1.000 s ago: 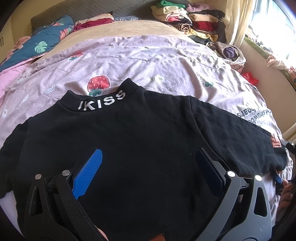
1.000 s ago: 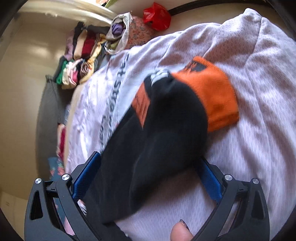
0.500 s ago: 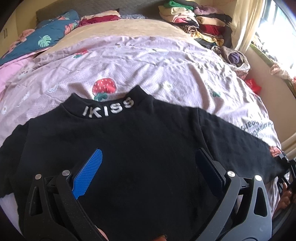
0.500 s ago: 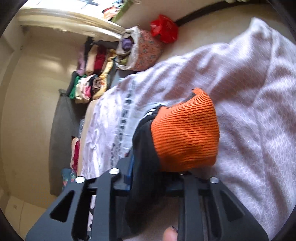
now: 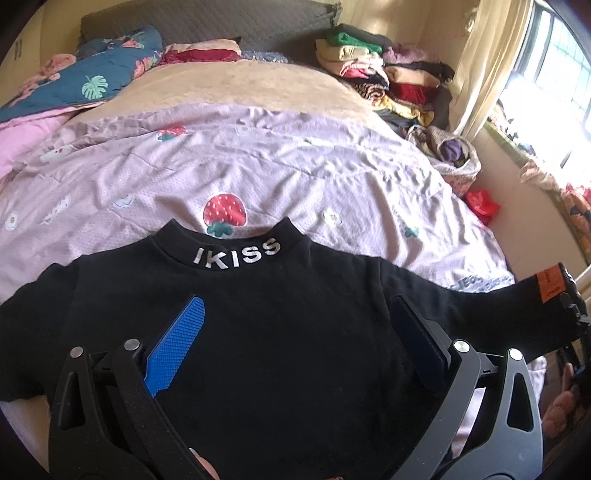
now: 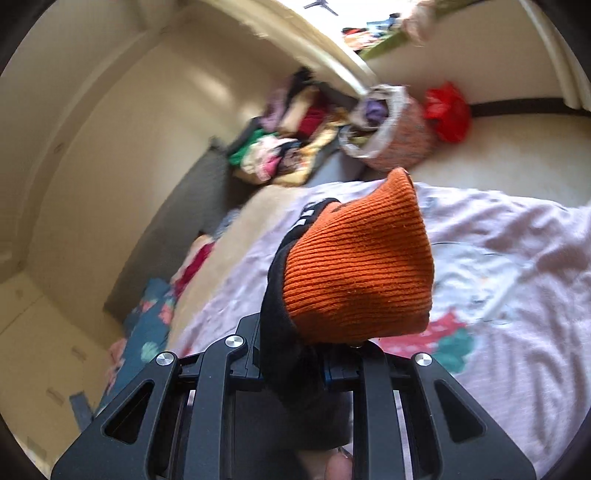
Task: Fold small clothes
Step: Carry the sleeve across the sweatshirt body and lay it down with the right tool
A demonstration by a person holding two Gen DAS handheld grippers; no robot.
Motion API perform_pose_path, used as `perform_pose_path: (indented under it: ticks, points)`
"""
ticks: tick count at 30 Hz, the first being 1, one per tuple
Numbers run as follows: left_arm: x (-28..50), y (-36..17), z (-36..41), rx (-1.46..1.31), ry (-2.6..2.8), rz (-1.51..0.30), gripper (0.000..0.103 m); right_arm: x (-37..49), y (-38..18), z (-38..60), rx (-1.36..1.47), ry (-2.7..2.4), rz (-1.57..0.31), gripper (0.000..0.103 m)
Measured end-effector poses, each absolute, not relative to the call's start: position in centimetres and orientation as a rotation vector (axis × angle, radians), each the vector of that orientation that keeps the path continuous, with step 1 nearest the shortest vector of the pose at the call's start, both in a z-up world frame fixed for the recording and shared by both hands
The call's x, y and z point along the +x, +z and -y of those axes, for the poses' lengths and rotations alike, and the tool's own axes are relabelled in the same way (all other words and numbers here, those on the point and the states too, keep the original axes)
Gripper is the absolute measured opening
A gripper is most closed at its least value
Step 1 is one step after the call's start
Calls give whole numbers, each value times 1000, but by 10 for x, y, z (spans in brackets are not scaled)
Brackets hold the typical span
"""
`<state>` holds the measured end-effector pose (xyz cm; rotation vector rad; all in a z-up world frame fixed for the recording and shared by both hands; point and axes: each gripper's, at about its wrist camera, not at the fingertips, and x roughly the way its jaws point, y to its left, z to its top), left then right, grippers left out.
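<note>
A small black sweater (image 5: 277, 314) with "IKISS" on its collar lies flat on the pink strawberry sheet (image 5: 258, 155). My left gripper (image 5: 295, 306) hovers open over the sweater's body, with nothing between its blue pads. The right sleeve (image 5: 480, 310), which carries an orange label (image 5: 550, 282), stretches out to the right and is lifted off the bed. My right gripper (image 6: 295, 369) is shut on that sleeve just behind its orange ribbed cuff (image 6: 362, 273), which sticks up past the fingers. In the left wrist view the right gripper (image 5: 570, 306) shows at the right edge.
Stacks of folded clothes (image 5: 388, 81) sit at the far right corner of the bed, beside a bag of clothes (image 5: 450, 151) and a red bag (image 5: 482, 206). A blue floral quilt (image 5: 85, 85) lies far left. The grey headboard (image 5: 207, 22) is behind and a window (image 5: 554, 66) to the right.
My right gripper closed on the sleeve behind the orange cuff, then rolled and lifted it off the sheet. The left gripper rose a little and stayed open.
</note>
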<state>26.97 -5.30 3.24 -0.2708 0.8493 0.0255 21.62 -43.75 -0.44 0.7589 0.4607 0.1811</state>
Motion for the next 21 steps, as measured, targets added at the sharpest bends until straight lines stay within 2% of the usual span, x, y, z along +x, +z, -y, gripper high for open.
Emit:
perform_pose_path:
  ticks: [12, 21]
  points:
    - [240, 39, 7, -393, 7, -816, 95, 215, 30, 349, 501, 351, -450, 19]
    - [224, 34, -21, -477, -30, -817, 95, 204, 12, 261, 329, 447, -510, 19]
